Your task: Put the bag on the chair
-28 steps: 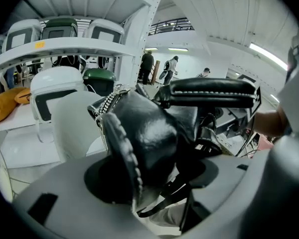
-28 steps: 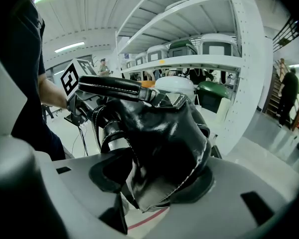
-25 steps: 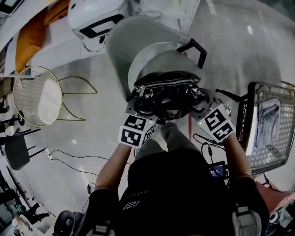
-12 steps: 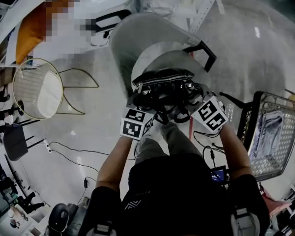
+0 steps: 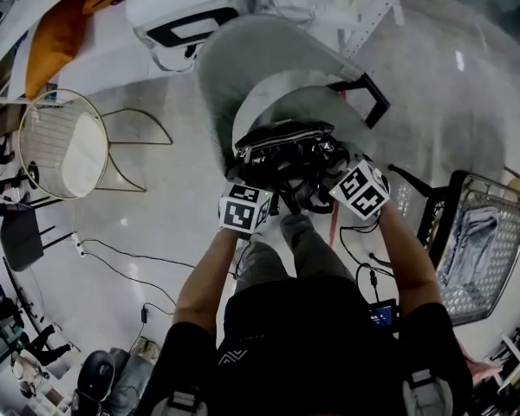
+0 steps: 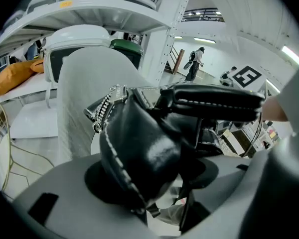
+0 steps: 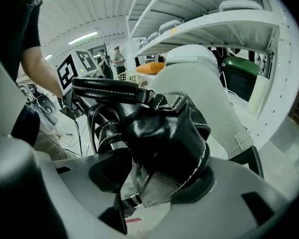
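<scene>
Bag (image 5: 286, 150) lowered, left claw (image 5: 248, 177), right claw (image 5: 336, 168) angled downward

The glossy black bag (image 5: 286, 150), white-stitched, lies level, its ends clamped in the left gripper (image 6: 157, 188) and right gripper (image 7: 152, 188). The grey chair (image 5: 264, 63) stands just beyond both.

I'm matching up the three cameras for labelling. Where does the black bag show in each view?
Head view: the black bag sits at centre, over the seat of the grey chair.
Left gripper view: the bag fills the centre, between the jaws.
Right gripper view: the bag is at centre again, between the jaws.
Shared landmark: the grey chair's backrest, behind the bag in all three.
</scene>
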Tool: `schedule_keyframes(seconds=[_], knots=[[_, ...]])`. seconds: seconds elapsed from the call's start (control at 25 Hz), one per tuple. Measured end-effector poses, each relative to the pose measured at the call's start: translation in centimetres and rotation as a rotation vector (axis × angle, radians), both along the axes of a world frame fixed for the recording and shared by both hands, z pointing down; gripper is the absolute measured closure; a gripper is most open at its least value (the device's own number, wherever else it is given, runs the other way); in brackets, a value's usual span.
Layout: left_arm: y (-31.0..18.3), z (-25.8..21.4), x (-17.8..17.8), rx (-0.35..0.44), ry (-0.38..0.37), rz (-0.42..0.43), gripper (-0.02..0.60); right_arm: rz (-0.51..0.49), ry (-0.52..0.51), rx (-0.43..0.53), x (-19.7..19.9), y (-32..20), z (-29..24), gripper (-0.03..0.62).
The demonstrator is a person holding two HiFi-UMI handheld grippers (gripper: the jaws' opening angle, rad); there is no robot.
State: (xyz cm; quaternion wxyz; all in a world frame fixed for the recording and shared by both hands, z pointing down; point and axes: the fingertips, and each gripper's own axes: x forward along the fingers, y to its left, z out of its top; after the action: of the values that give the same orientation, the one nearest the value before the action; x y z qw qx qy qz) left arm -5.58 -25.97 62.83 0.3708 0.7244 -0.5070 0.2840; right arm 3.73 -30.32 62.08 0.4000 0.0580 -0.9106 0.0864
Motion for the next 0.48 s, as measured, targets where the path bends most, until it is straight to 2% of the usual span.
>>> schedule_keyframes(seconds=[0.12, 0.48], knots=[[-0.3, 0.5, -0.5, 0.000, 0.006, -0.017, 0.291, -0.020, -0.006, 0.002, -0.6, -0.4, 0.5, 0.359], [-0.8, 1.6, -0.9, -0.016, 0.023, 0.005, 0.276, -0.008, -0.014, -0.022, -0.9, -0.9, 1.4, 0.359]])
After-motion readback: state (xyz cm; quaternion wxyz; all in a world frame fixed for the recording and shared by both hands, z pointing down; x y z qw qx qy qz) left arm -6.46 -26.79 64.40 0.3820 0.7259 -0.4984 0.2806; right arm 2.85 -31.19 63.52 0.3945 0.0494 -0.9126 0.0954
